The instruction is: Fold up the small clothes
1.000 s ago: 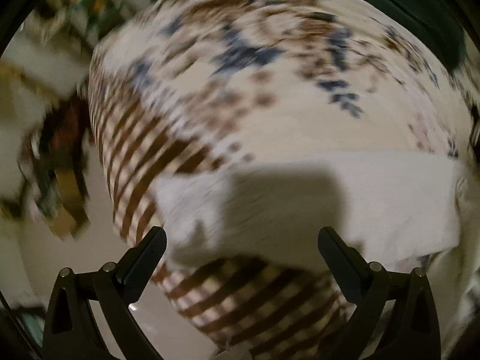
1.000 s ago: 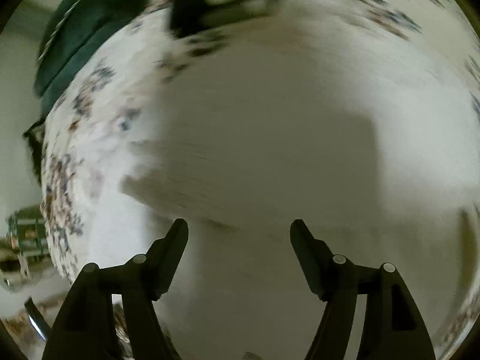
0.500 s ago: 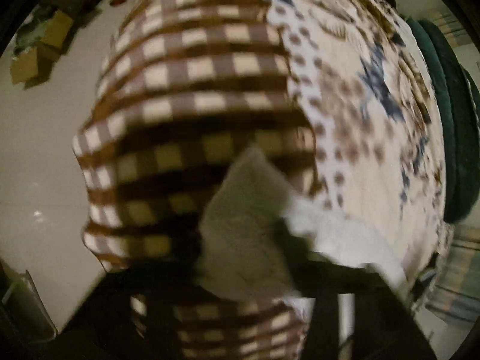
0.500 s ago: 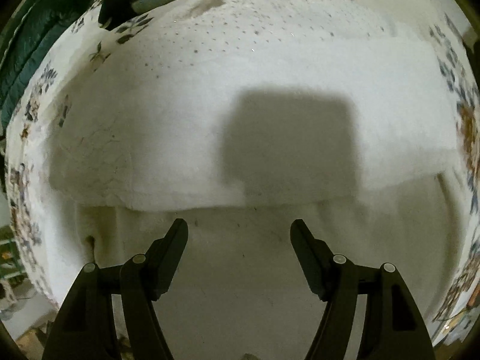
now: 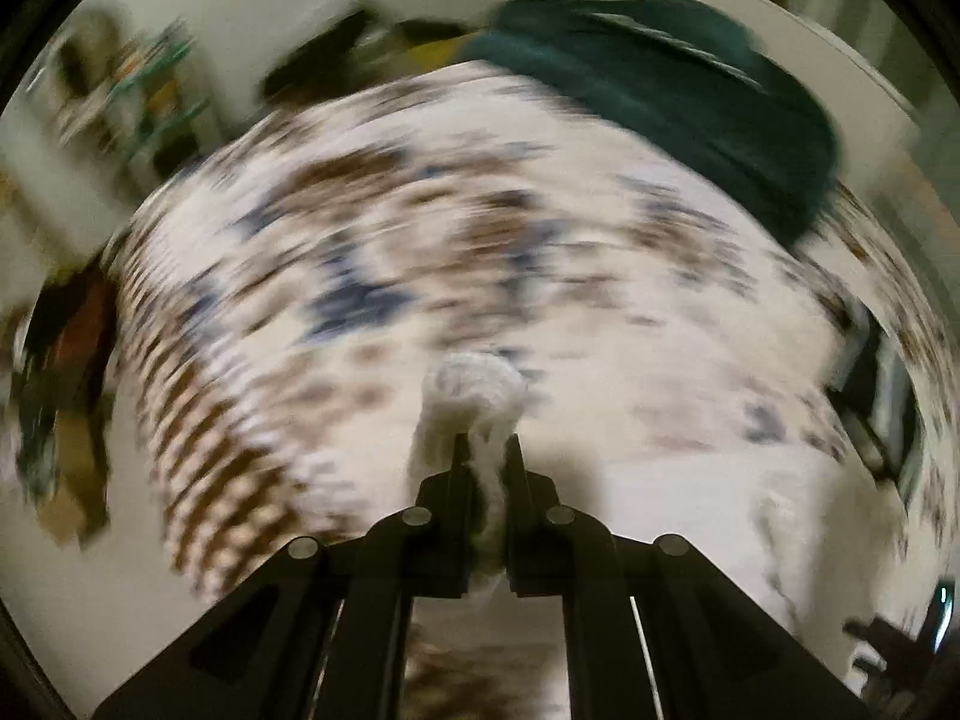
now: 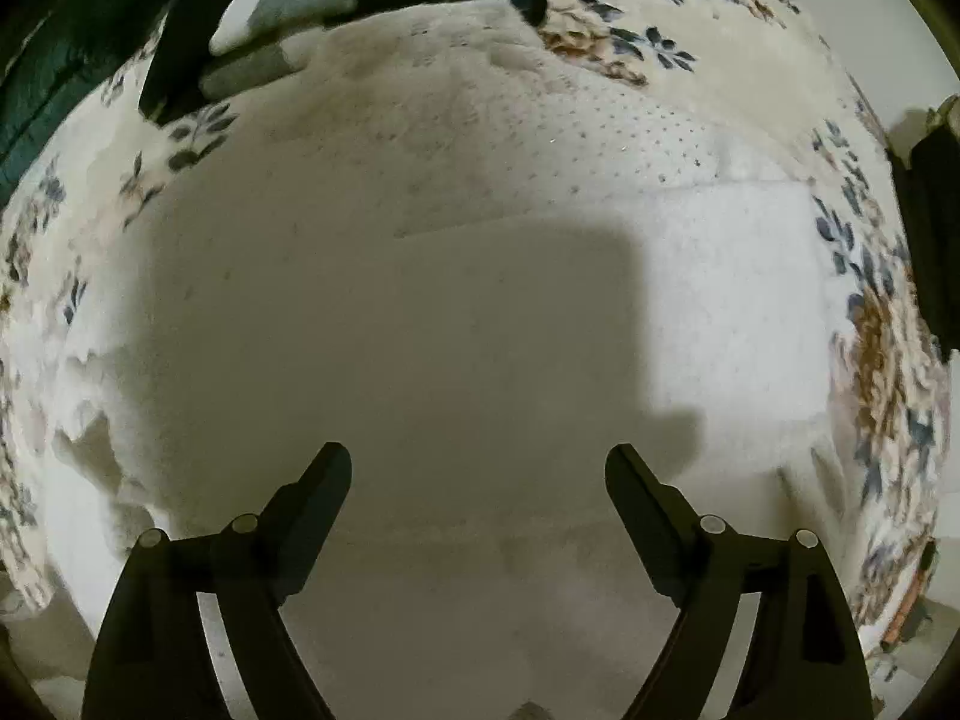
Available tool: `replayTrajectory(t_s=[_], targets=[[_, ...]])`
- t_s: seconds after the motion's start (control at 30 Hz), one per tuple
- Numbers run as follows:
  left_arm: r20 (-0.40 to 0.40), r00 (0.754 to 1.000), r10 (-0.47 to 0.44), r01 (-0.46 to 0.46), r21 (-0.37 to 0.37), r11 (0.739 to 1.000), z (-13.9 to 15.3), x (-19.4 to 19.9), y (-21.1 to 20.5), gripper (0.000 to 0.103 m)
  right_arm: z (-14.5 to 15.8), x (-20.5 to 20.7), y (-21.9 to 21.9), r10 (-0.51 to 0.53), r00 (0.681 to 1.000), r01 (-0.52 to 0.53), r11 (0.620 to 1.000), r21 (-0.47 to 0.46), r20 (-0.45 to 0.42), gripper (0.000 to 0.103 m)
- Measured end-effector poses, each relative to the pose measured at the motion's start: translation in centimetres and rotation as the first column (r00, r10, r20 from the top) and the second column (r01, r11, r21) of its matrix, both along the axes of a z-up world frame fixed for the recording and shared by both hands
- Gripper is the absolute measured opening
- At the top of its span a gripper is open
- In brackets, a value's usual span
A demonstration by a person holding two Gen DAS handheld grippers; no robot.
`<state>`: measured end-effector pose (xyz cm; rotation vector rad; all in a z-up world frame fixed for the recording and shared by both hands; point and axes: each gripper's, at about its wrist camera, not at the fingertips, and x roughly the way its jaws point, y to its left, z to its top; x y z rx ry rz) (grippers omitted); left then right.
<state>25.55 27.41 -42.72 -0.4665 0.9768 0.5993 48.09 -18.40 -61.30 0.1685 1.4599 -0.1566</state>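
A white fuzzy garment (image 6: 468, 312) lies spread on a floral bedspread (image 6: 882, 336). My right gripper (image 6: 477, 480) is open just above the garment, with its shadow on the cloth. My left gripper (image 5: 485, 447) is shut on a bunched edge of the white garment (image 5: 471, 396), which sticks up between the fingers. The left wrist view is blurred by motion. The rest of the garment (image 5: 720, 504) lies white at the lower right in that view.
A dark green pillow (image 5: 690, 96) lies at the far side of the bed. Black, grey and white folded clothes (image 6: 336, 6) sit beyond the garment. A brown checked blanket (image 5: 204, 450) covers the bed's left edge, with floor and clutter beyond.
My left gripper has closed on the garment's edge and swung back toward the bed's middle. My right gripper has moved slightly over the garment and stays open.
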Motion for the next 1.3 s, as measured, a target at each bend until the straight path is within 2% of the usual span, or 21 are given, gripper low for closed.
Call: replayTrajectory(t_s=[0.07,0.17,0.23,0.37,0.47,0.5,0.53,0.57,0.6,0.63,0.67,0.77,0.87,0.93,1.07,1.13,1.17,1.2,1.3], targets=[[0.023,0.995,-0.096,0.096,-0.015,0.995,0.7,3.4,-5.1,0.006,-0.1,-0.2,-2.2,-0.010,1.000,0.011,1.000,0.025,-0.003,0.088],[0.053,0.966,-0.254,0.258,-0.074,0.963,0.9,8.0,-14.2,0.006,0.4,-0.7,-6.6,-0.020,1.000,0.020,0.999,0.042,-0.001,0.088],[0.061,0.930,-0.363,0.368,-0.125,0.921,0.5,10.5,-21.3,0.006,0.7,-1.3,-9.8,-0.035,0.999,0.035,0.999,0.038,-0.005,0.088],[0.075,0.835,-0.545,0.549,-0.187,0.815,0.1,13.5,-34.2,0.009,1.4,-2.2,-19.4,-0.122,0.992,0.122,0.992,0.020,-0.025,0.088],[0.084,0.777,-0.623,0.627,-0.189,0.756,0.3,14.2,-40.4,0.011,1.8,-3.7,-26.1,-0.193,0.981,0.194,0.981,0.017,-0.034,0.088],[0.077,0.773,-0.630,0.633,-0.173,0.755,0.4,14.3,-41.3,0.011,1.8,-4.1,-27.0,-0.205,0.978,0.206,0.978,0.025,-0.035,0.088],[0.079,0.769,-0.634,0.638,-0.154,0.754,0.6,14.2,-42.0,0.015,1.8,-3.8,-27.8,-0.220,0.975,0.221,0.974,0.041,-0.038,0.088],[0.084,0.767,-0.636,0.641,-0.141,0.754,0.8,14.1,-42.4,0.032,2.0,-4.4,-29.6,-0.233,0.972,0.235,0.969,0.075,-0.040,0.088],[0.090,0.769,-0.633,0.639,-0.135,0.757,0.9,14.0,-42.1,0.045,2.0,-3.2,-29.8,-0.236,0.971,0.239,0.966,0.095,-0.039,0.088],[0.088,0.777,-0.624,0.630,-0.131,0.766,0.6,14.3,-41.5,0.077,2.2,-3.4,-30.5,-0.239,0.970,0.241,0.962,0.126,-0.035,0.088],[0.080,0.794,-0.603,0.608,-0.114,0.785,0.6,14.2,-40.2,0.094,2.6,-3.6,-31.1,-0.239,0.971,0.240,0.954,0.178,-0.030,0.088],[0.044,0.850,-0.525,0.527,-0.031,0.850,0.1,13.0,-35.9,0.094,3.6,-4.0,-28.4,-0.214,0.977,0.209,0.928,0.309,-0.018,0.088],[-0.016,0.909,-0.416,0.416,0.058,0.908,-0.6,11.3,-30.1,0.094,3.6,-2.8,-24.9,-0.130,0.991,0.120,0.898,0.423,-0.004,0.088],[-0.062,0.938,-0.342,0.347,0.101,0.933,-1.5,10.2,-26.1,0.094,3.1,-1.6,-21.8,-0.082,0.997,0.073,0.887,0.456,0.000,0.088],[-0.145,0.963,-0.225,0.246,0.146,0.958,-3.5,8.3,-20.2,0.094,-0.6,1.5,-16.1,-0.012,0.999,0.030,0.882,0.470,-0.041,0.088],[-0.166,0.970,-0.177,0.204,0.163,0.965,-4.2,7.5,-18.1,0.094,-2.5,2.4,-14.4,0.001,0.997,0.036,0.877,0.479,-0.078,0.074],[-0.172,0.973,-0.156,0.185,0.169,0.968,-4.4,7.1,-17.4,0.094,-2.8,2.5,-13.9,0.001,0.997,0.038,0.868,0.494,-0.078,0.035],[-0.175,0.975,-0.133,0.164,0.174,0.971,-4.5,6.7,-16.5,0.094,-2.5,2.4,-13.9,-0.019,0.997,0.053,0.872,0.486,-0.073,0.009],[-0.170,0.980,-0.105,0.131,0.152,0.980,-4.9,6.6,-15.6,0.094,-0.3,2.8,-14.9,-0.094,0.995,0.072,0.870,0.489,0.022,0.009]])
